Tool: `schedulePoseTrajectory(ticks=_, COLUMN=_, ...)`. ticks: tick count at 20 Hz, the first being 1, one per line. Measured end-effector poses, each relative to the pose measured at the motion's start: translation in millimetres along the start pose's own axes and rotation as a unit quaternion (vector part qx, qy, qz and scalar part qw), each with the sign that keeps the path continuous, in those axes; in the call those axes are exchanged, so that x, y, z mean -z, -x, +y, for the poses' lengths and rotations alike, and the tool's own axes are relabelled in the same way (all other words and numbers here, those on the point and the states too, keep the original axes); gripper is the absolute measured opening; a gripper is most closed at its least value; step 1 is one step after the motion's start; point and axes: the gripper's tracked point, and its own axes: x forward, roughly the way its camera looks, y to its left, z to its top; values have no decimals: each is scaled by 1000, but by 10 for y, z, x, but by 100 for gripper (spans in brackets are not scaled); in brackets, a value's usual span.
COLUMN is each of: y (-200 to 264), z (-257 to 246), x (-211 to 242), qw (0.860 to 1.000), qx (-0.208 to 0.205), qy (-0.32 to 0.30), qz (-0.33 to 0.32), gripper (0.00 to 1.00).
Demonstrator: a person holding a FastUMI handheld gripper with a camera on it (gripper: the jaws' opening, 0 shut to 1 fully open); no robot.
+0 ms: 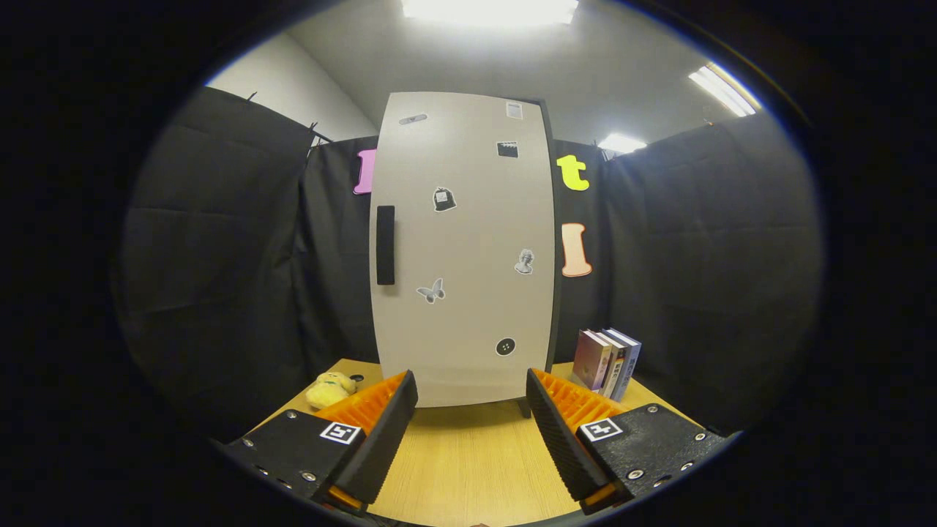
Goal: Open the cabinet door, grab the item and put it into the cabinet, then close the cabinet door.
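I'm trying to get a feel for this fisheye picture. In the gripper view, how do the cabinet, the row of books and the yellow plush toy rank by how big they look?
1. Cabinet, by far the largest, door closed.
2. Row of books, to its right.
3. Yellow plush toy, to its left; not much smaller than the books.

The open claw holds nothing.

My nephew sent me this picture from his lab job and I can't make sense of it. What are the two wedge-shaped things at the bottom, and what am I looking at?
Those wedges are the two fingers of a hand-held gripper, a tool a person carries. The camera rides on it and looks forward along the fingers, with a wide lens that bends everything. The fingers are spread open and hold nothing. Ahead of them, on a wooden table, stands a pale cabinet, its door shut, with a dark handle and small stickers. Left of the cabinet lies a yellow plush toy; to its right stand a few books.
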Motion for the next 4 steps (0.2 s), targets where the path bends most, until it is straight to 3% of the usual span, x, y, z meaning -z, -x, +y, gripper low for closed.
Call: schedulePoseTrajectory(ticks=4, y=-7, z=21, x=3, qw=1000, qx=-2, qy=1, qz=1, gripper=93)
